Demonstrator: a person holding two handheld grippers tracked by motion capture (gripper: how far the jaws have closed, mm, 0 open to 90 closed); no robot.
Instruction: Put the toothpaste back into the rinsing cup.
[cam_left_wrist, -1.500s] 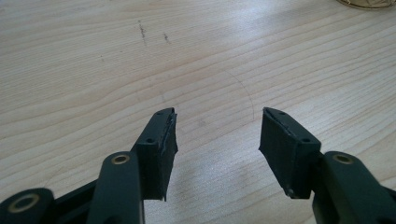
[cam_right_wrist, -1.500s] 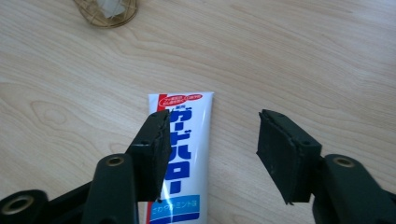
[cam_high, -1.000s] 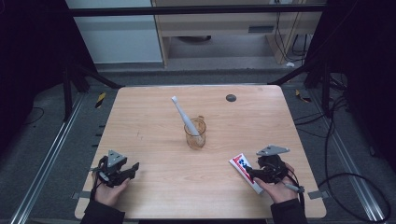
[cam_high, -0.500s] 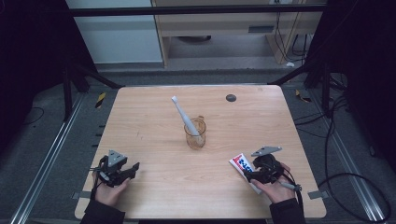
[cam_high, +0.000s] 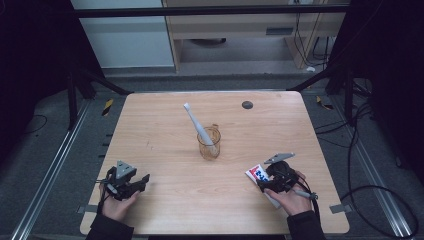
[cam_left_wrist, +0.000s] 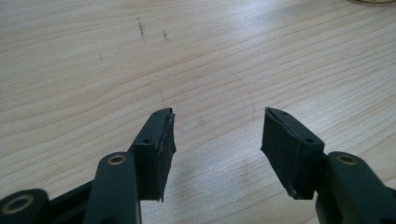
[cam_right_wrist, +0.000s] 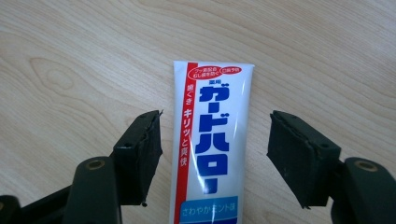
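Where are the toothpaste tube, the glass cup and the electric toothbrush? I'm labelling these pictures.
toothpaste tube (cam_right_wrist: 212, 140), right gripper view, middle of its printed face.
glass cup (cam_high: 209, 145), high view, its side wall.
electric toothbrush (cam_high: 194, 120), high view, the shaft above the cup's rim.

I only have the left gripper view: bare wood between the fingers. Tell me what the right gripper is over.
Observer: The right gripper straddles a white toothpaste tube lying flat; its fingers have just been opening and stand clear of it.
Operator: Give me what else is on the table.
Observer: A clear cup stands mid-table, a white toothbrush leaning in it.
Operator: Place my left gripper.
Observer: Near the table's front left corner, far from the cup.
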